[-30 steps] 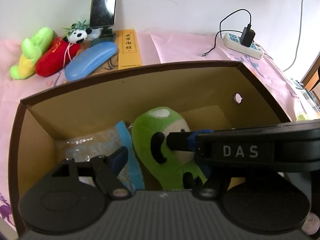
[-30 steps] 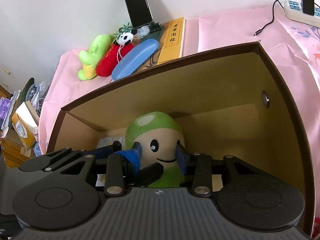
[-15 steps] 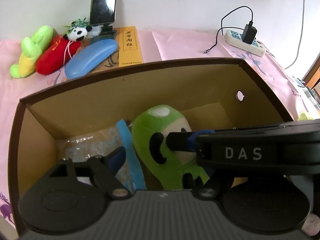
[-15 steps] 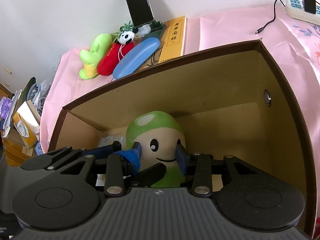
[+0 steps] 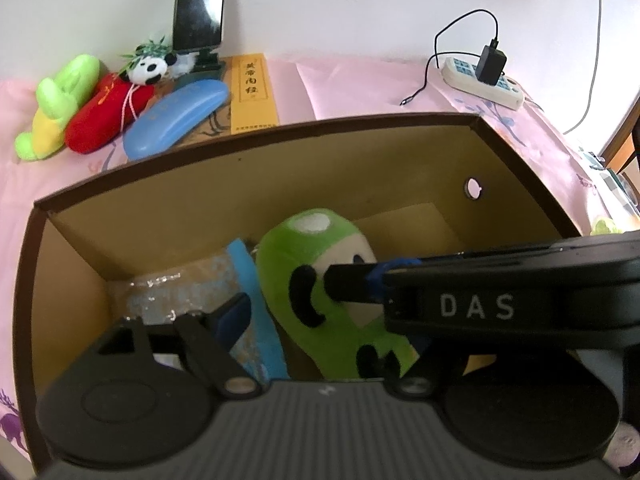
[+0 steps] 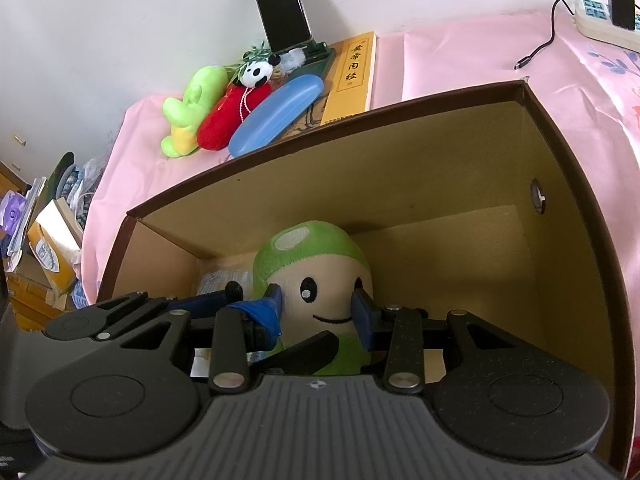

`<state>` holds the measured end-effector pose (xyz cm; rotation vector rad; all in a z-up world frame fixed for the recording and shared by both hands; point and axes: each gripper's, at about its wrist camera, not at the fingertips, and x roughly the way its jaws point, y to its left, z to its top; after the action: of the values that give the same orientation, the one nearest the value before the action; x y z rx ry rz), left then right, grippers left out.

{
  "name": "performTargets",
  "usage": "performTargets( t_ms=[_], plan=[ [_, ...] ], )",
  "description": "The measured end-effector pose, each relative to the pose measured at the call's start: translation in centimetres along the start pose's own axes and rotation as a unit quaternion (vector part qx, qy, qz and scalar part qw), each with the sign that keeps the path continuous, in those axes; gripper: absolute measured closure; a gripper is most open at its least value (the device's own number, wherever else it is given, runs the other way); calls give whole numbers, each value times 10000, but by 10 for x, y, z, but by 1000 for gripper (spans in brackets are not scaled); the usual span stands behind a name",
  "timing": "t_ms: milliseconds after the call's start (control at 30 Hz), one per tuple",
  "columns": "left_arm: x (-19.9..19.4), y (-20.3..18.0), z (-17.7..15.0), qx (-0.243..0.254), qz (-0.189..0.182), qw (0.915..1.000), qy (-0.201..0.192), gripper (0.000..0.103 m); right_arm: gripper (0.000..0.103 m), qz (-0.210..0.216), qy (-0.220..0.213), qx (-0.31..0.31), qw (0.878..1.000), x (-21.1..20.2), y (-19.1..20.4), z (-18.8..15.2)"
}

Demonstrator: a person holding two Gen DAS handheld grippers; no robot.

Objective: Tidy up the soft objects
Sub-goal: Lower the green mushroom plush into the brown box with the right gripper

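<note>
The right gripper [image 6: 316, 308] sits low in the middle of its picture, down inside a big brown box [image 6: 560, 184]. Its two blue pads touch both sides of a green mushroom toy [image 6: 320, 268] with a smiling face. The pads look like they pinch the toy's cheeks, so I think the toy is held. The toy stands near the middle of the box floor, close to the back wall.

The left gripper [image 5: 280, 304] is at the bottom of its own picture. Its fingers are spread wide and hold nothing. One finger is by a crinkly blue packet [image 5: 248, 280] that lies in the box, just beside the toy on the left. The right gripper crosses the lower right of this picture as a black bar.

So one soft toy is in the box, or almost let go there. The job is only partly done, I think.

More soft things wait outside the box. In the upper left of the left picture there is a green and yellow toy [image 5: 56, 100], a red toy [image 5: 104, 116] and a small panda [image 5: 150, 68], all touching in a little pile on the pink cloth [image 5: 360, 88]. A blue case [image 5: 176, 116], a yellow book [image 5: 254, 92] and a phone [image 5: 199, 4] are next to them. A power strip [image 5: 484, 82] lies at the upper right.
</note>
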<state>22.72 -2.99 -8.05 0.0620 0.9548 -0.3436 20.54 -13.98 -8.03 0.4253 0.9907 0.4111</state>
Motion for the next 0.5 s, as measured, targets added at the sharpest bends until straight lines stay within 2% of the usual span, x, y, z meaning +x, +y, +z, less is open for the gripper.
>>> performTargets(
  t_ms=[500],
  plan=[
    [-2,-3,2,97,121,9998,-101,25,81,-1,18,-22,10000,0,1,0]
  ],
)
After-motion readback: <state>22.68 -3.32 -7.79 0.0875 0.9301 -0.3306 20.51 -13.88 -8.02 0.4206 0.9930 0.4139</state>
